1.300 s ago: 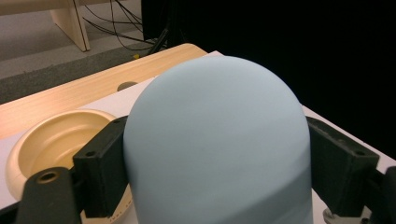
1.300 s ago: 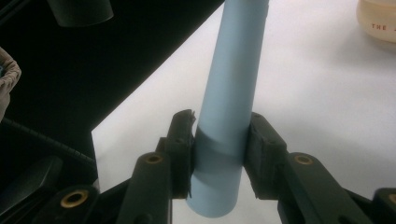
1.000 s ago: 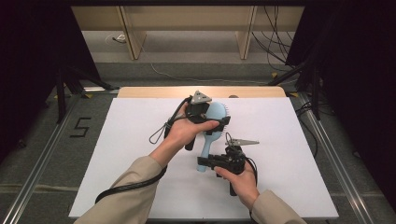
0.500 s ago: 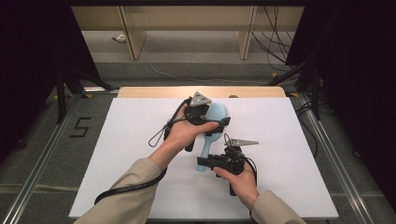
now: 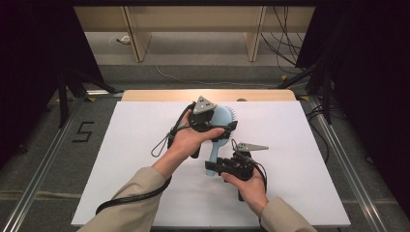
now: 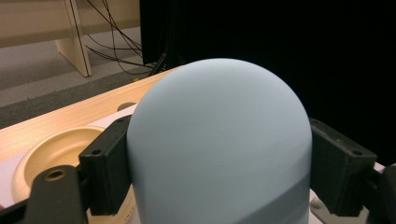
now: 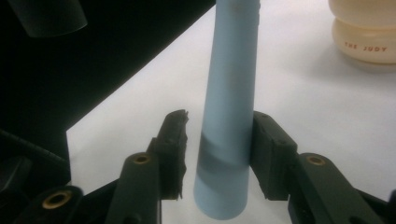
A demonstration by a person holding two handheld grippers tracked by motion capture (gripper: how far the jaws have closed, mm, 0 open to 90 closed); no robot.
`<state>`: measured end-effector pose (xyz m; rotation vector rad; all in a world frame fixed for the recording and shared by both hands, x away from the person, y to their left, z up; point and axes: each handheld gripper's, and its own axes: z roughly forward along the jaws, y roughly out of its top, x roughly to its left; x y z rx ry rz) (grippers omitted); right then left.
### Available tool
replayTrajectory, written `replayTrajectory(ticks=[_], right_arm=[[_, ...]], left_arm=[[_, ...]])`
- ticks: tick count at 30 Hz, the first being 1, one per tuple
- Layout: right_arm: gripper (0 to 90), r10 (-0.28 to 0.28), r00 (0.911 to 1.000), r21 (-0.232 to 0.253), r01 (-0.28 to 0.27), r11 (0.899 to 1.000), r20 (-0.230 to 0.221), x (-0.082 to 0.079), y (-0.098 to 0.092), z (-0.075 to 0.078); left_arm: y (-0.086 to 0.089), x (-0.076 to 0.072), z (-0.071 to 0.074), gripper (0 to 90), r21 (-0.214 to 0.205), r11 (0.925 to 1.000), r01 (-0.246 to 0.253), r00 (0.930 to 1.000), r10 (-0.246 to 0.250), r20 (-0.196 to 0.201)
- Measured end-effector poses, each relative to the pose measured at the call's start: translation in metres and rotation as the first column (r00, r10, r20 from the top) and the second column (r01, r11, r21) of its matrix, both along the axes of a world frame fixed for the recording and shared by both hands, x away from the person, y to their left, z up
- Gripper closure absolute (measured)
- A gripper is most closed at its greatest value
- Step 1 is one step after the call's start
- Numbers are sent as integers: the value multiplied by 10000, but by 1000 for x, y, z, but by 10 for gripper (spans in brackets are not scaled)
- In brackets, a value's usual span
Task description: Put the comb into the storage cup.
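A: Leftmost on the white table sheet [image 5: 121,159], a beige sleeve [image 5: 130,200] with a black cable looped around it, coming in from seven o'clock.

B: Next, the left hand [image 5: 188,140], carrying the left gripper [image 5: 223,126] near the sheet's middle, toward twelve o'clock.

A: Clamped on the rounded head of the pale blue plastic hairbrush [image 5: 218,126]. In the left gripper view, black pads [image 6: 108,165] pressed against both flanks of the smooth blue dome [image 6: 219,144]; jaws standing wide, filled by that head.

B: Bristles facing three o'clock in the high view, handle running down toward six o'clock. Lifted or resting on the sheet: cannot tell.

A: Behind the dome, at nine o'clock in the left gripper view, a cream round dish-like object [image 6: 51,154] on the table.

B: Further right, the right gripper [image 5: 213,166] in the right hand [image 5: 251,186], at the handle's lower end.

A: Jaws just been opening there. In the right gripper view, the tapered blue handle [image 7: 229,116] between them: a clear gap at the nine o'clock pad [image 7: 173,149], the three o'clock pad close against or barely touching it. No squeeze.

B: At one o'clock in that view, a cream jar-like object [image 7: 364,32] with red lettering.
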<state>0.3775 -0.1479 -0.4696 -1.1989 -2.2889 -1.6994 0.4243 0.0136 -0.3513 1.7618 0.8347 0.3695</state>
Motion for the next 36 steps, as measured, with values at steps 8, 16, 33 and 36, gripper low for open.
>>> replayTrajectory(ticks=[8, 16, 33, 36], right_arm=[[466, -334, 9983, -298, 348, 9989, 468, 0, -1, 2], [297, -818, 9901, -482, 878, 9950, 1142, 0, -2, 7], [171, -1036, 9646, -721, 1244, 9896, 2426, 0, -10, 17], [170, -1151, 9607, -810, 1395, 9869, 2527, 0, -13, 18]], left_arm=[[0, -2, -1, 190, 19, 9999, -120, 9996, 119, 266], [1, -1, 0, 191, 40, 9989, -469, 9970, 466, 618], [7, 5, 2, 193, -140, 9921, -1249, 9862, 1256, 1079], [9, 5, 3, 193, -200, 9904, -1368, 9843, 1381, 1100]])
